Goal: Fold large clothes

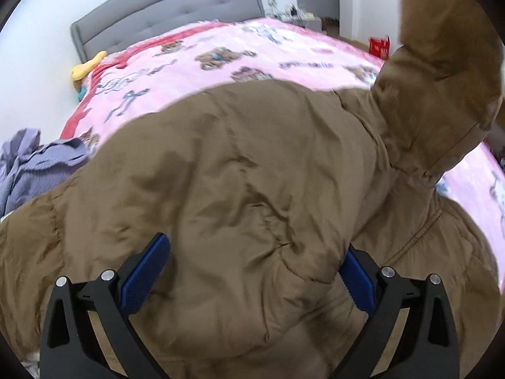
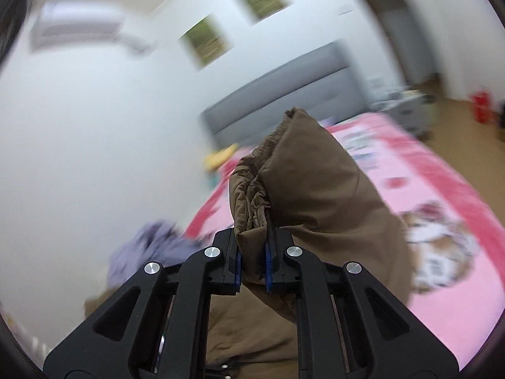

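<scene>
Right tool [image 2: 254, 265] clamped on jacket [image 1: 252, 173] sleeve cuff [image 2: 262, 189], lifted over bed [image 1: 284, 60]. Left tool [image 1: 252, 271] wide open above jacket body. Next, lay sleeve across.

soft, even indoor light, no hard shadows or glare. my right view smears heavily across its upper half; my left view blurs mildly. both bend and darken at the corners.

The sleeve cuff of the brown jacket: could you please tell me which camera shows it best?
The right wrist view: the cuff sits centred and close, clamped in the right gripper. The left wrist view shows mostly the jacket body, with the raised sleeve blurred at its upper right edge.
</scene>
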